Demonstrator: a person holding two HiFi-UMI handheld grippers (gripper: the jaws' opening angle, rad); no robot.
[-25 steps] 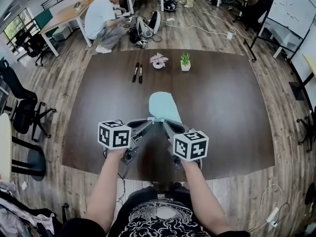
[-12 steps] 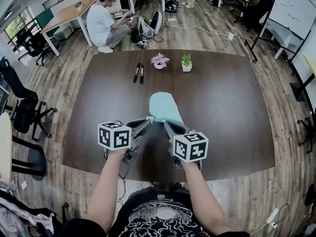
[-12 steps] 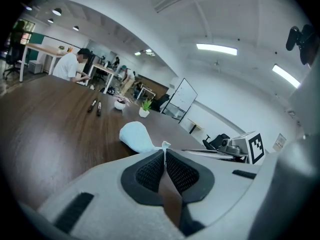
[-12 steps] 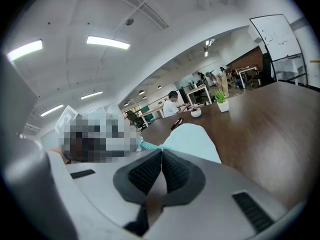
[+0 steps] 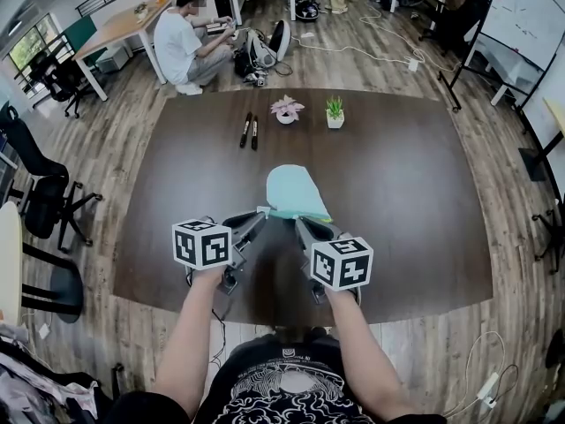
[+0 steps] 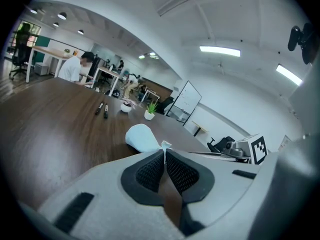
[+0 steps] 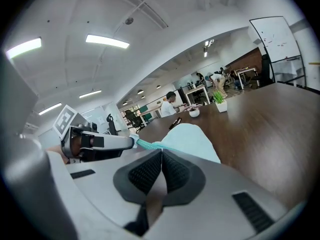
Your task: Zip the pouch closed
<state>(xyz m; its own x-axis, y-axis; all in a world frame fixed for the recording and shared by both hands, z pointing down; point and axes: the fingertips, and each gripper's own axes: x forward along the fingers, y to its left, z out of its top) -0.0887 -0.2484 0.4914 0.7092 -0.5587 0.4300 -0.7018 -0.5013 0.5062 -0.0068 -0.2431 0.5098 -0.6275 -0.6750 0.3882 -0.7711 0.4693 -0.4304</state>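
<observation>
A pale blue pouch point(image 5: 293, 191) lies on the dark brown table point(image 5: 397, 193), its teal zipper edge point(image 7: 146, 146) turned toward me. My left gripper point(image 5: 261, 211) is shut on the white zipper pull point(image 6: 164, 145) at the pouch's near left corner. Just to the right, my right gripper point(image 5: 300, 222) is shut on the pouch's near edge, with the pouch point(image 7: 192, 138) bulging right behind its pads. From the right gripper view the left gripper point(image 7: 131, 143) holds the zipper's end. The pouch point(image 6: 142, 136) rests beyond the left jaws.
Two black markers point(image 5: 250, 131) and two small potted plants point(image 5: 284, 109) point(image 5: 334, 111) stand at the table's far side. A person point(image 5: 181, 38) crouches on the floor beyond the table. Office chairs point(image 5: 40, 193) stand off the left edge.
My left gripper has edged a little to the left with the zipper pull. The right gripper and the pouch have stayed put.
</observation>
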